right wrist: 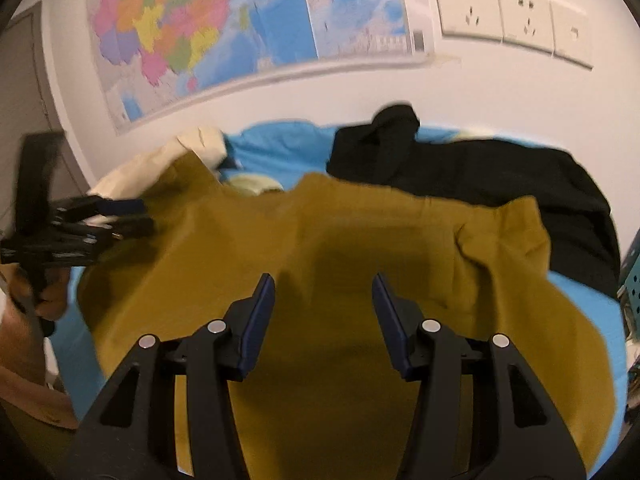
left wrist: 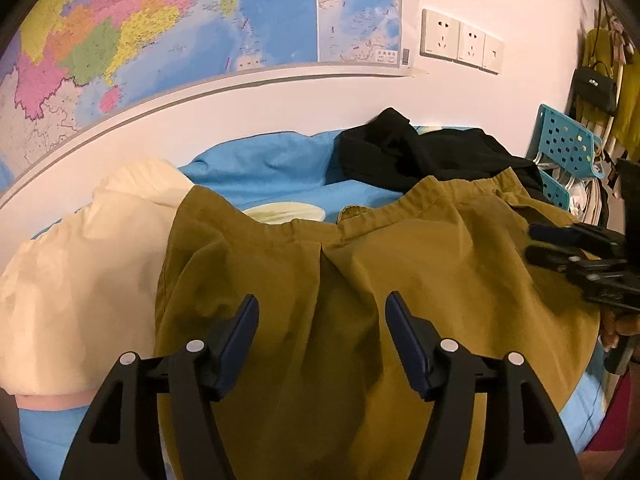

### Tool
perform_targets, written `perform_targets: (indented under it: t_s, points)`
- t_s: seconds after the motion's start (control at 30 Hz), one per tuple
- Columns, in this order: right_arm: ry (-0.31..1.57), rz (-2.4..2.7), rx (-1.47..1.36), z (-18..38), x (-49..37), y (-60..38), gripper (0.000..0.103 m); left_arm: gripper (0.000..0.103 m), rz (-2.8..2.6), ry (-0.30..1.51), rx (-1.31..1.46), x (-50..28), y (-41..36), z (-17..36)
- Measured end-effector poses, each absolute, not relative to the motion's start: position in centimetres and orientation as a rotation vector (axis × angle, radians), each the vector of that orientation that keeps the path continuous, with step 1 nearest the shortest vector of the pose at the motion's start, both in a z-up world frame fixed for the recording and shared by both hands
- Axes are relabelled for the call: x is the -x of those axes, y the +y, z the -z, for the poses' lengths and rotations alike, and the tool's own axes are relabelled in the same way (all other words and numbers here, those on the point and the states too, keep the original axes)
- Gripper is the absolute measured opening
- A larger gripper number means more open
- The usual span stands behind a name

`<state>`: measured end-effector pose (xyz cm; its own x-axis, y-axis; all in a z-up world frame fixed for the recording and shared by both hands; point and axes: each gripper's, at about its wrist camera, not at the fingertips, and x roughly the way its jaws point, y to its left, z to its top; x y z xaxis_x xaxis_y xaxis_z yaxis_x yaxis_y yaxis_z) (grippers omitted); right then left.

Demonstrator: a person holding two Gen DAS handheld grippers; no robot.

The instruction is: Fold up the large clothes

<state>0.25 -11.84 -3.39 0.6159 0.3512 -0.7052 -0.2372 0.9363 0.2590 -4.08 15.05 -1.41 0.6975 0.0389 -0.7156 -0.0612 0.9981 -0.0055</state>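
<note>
Trousers (left wrist: pixel 360 280), mustard, lie spread on the blue bed (left wrist: pixel 256 168), black clothes (left wrist: pixel 420 152) at one o'clock. Left gripper (left wrist: pixel 322 308) and right gripper (right wrist: pixel 323 288) hover above, tilted down, jaws apart, empty.

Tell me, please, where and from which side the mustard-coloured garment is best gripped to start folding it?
Probably at the gathered waistband of the mustard garment, at its two far corners, one per gripper. That hem is thick, runs along the far edge and lifts slightly off the blue bedding. Come from above and the near side with the open left gripper and right gripper.
</note>
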Motion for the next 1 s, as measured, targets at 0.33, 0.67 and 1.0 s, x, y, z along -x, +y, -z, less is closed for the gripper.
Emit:
perform_targets:
  t_s: [0.33,0.67,1.0]
  points:
    - [0.901,-0.29,-0.199,5.2,-2.2,-12.5,0.045,0.065,-0.05,0.902,0.164,1.2,18.0,4.6]
    - [0.812,-0.387,-0.216,1.7,3.8,-12.7,0.053,0.067,0.057,0.8,0.188,6.7,18.5,2.7]
    - [0.826,-0.27,-0.381,3.7,5.7,-19.2,0.047,0.065,0.022,0.838,0.285,7.8,20.9,5.1]
